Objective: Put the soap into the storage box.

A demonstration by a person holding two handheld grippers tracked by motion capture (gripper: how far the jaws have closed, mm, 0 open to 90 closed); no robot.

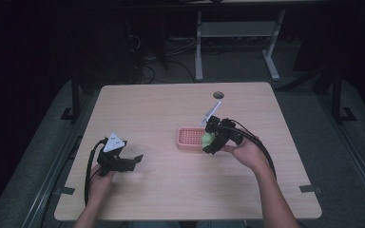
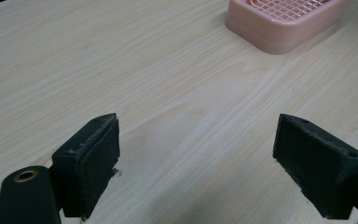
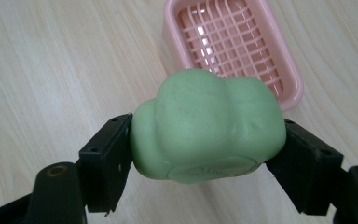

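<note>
A lumpy green soap (image 3: 208,125) sits squeezed between the two black jaws of my right gripper (image 3: 208,140), which is shut on it. In the high view the right gripper (image 1: 211,140) holds the green soap (image 1: 207,138) over the right end of a pink slotted soap dish (image 1: 188,137). The pink dish (image 3: 235,42) lies just beyond the soap, its grid bare. My left gripper (image 1: 134,160) rests low at the table's front left, open, with bare wood between its pads (image 2: 97,158). The pink dish (image 2: 284,21) shows far ahead of it.
The light wooden table (image 1: 171,190) has a round cable hole (image 1: 218,95) near its far edge. A white table frame (image 1: 237,33) and cables stand on the dark floor beyond. Metal brackets (image 1: 310,188) sit at the table's sides.
</note>
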